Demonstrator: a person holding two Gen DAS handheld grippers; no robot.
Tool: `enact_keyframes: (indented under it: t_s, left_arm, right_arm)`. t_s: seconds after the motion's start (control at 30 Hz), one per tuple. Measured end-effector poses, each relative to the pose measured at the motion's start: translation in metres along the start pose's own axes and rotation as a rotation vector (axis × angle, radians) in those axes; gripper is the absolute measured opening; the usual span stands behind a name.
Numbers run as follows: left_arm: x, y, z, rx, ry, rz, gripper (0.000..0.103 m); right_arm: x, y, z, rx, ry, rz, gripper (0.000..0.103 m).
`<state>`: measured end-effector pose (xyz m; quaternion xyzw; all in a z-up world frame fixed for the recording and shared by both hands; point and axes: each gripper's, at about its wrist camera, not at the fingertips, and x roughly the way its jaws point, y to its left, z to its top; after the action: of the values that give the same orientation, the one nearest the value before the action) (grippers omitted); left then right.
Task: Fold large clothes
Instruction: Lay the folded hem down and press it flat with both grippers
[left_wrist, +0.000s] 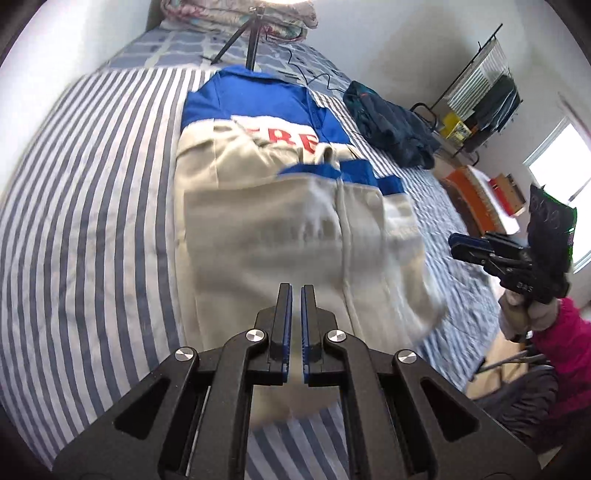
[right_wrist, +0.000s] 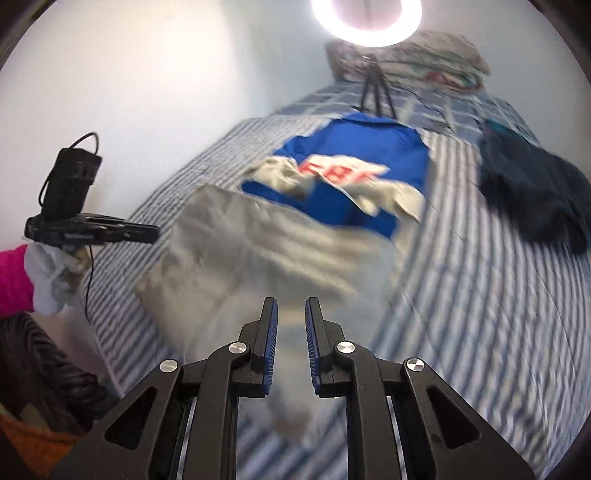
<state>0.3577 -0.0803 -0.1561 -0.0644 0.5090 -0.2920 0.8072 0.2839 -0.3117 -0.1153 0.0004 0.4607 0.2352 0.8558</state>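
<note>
Cream cloth runs up between each tool's pads: the left tool (left_wrist: 296, 295) is pinched together on the jacket (left_wrist: 273, 221) hem, the right tool (right_wrist: 291, 310) clamped likewise. Toward twelve o'clock its blue top lies on the striped bed (left_wrist: 92, 221). The bottom fold looks begun, unfinished.

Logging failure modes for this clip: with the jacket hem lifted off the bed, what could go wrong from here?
1. The right gripper looks only partly closed on the jacket, so the hem may slip out.
2. The hem is blurred and bunched, so the fold may land uneven.
3. The tripod stands just past the collar and might be bumped.
</note>
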Motion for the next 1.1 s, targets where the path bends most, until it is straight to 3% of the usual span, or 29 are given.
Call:
enact_keyframes:
  t_s: [0.17, 0.27, 0.33, 0.47, 0.53, 0.6, 0.63, 0.7, 0.87, 0.97, 1.1]
  left_arm:
    - [0.039, 0.028, 0.023, -0.07, 0.023, 0.076, 0.005]
    - [0.072, 0.052, 0.024, -0.09, 0.082, 0.122, 0.005]
    - [0.081, 0.064, 0.024, -0.09, 0.068, 0.071, 0.004]
    - [0.059, 0.074, 0.028, -0.146, 0.05, 0.018, 0.005]
    - [0.038, 0.077, 0.022, -0.151, 0.048, 0.002, 0.029]
    - [0.016, 0.081, 0.008, -0.159, 0.042, -0.032, 0.038]
    - [0.008, 0.084, 0.0, -0.167, 0.048, -0.049, 0.038]
    - [0.0, 0.092, -0.022, -0.221, 0.095, -0.101, 0.038]
    - [0.005, 0.094, -0.054, -0.31, 0.182, -0.181, 0.038]
    - [0.013, 0.083, -0.062, -0.283, 0.223, -0.188, 0.024]
    - [0.014, 0.071, -0.064, -0.251, 0.217, -0.167, 0.004]
  right_arm:
    - [0.054, 0.003, 0.024, -0.074, 0.053, -0.07, 0.014]
    - [0.088, -0.016, 0.025, -0.014, 0.107, -0.123, 0.014]
    - [0.106, -0.028, 0.019, 0.028, 0.159, -0.1, 0.013]
    - [0.093, -0.023, 0.022, 0.009, 0.156, -0.127, 0.014]
    - [0.075, -0.021, 0.019, 0.015, 0.148, -0.117, 0.014]
    - [0.051, -0.019, 0.007, 0.032, 0.141, -0.088, 0.018]
    - [0.043, -0.02, 0.002, 0.044, 0.142, -0.078, 0.03]
    - [0.022, -0.026, -0.017, 0.105, 0.157, -0.027, 0.043]
    - [0.006, -0.043, -0.064, 0.261, 0.23, 0.082, 0.043]
    - [0.009, -0.045, -0.085, 0.307, 0.273, 0.104, 0.043]
    - [0.018, -0.034, -0.089, 0.294, 0.303, 0.131, 0.042]
